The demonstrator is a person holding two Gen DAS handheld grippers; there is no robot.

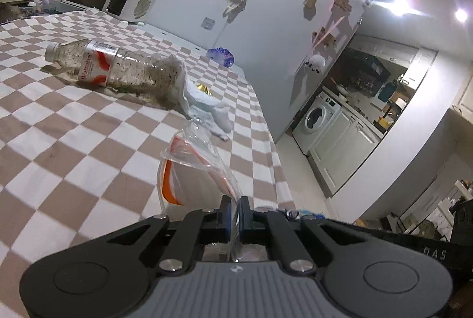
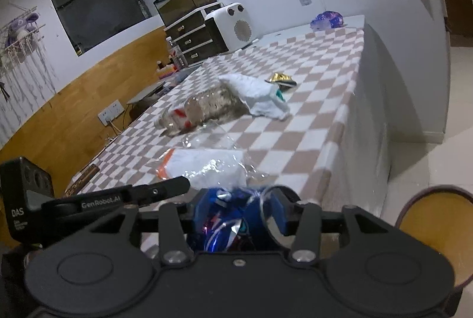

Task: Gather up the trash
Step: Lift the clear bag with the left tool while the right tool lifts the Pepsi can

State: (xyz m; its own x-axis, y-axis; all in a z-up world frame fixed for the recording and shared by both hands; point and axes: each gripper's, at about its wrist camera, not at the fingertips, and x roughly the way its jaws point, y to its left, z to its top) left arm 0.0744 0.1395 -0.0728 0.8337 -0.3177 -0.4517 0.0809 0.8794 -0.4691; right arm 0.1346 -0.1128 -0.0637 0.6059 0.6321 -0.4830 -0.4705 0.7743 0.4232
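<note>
My left gripper (image 1: 235,207) is shut on the edge of a clear plastic bag (image 1: 189,158) with orange print, which rises over the checkered table (image 1: 74,134). The same bag (image 2: 207,167) lies near the table's front edge in the right wrist view, with the left gripper's arm (image 2: 118,195) beside it. My right gripper (image 2: 236,217) is shut on a crumpled blue foil wrapper (image 2: 224,220). A dirty plastic bottle (image 1: 118,68) lies on its side mid-table, next to a crumpled white tissue (image 1: 207,106) and a gold wrapper (image 2: 280,79). The bottle (image 2: 201,111) also shows in the right wrist view.
A purple-blue wrapper (image 2: 326,19) lies at the table's far corner. A white appliance (image 2: 233,26) and dark drawers (image 2: 192,40) stand at the back. A yellow-lined bin (image 2: 434,232) sits on the floor to the right of the table. A washing machine (image 1: 317,116) is beyond.
</note>
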